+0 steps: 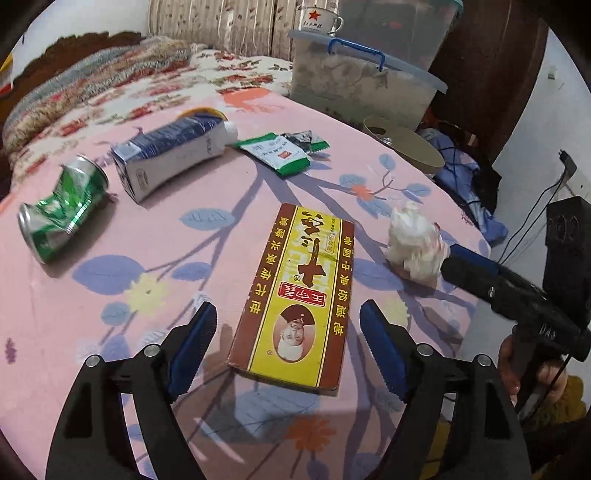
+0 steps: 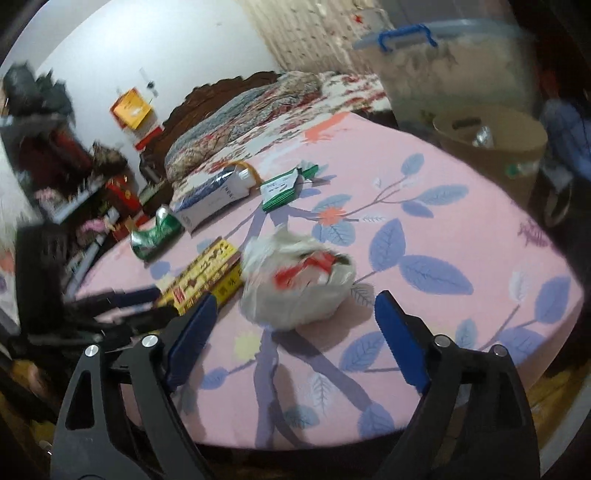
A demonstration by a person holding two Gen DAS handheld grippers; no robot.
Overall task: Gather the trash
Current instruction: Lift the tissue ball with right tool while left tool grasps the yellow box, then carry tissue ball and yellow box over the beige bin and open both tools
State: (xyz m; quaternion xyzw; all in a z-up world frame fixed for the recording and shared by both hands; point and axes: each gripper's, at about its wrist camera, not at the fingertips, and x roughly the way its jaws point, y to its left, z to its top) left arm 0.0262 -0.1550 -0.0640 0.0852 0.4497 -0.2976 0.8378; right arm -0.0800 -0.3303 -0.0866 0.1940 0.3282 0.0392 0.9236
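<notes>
Trash is lying spread over the pink flowered sheet, apparently laid out loose so each piece can be picked singly. Going biggest down: clear storage tub sitting at the far edge with a mug bearing a red star on top; brown paper bin waiting just off the far side of the sheet, likely the drop spot, something already lying inside. Milk carton lying on its side, print too small to read. Flat yellow-brown box with large Chinese characters and a portrait lying between the left gripper jaws, which are spread wide and not pressing on it. Crushed green can sitting near the carton. Green-white packets lying beyond. Crumpled tissue wad sitting just ahead of the right gripper, jaws released, gripping nothing
</notes>
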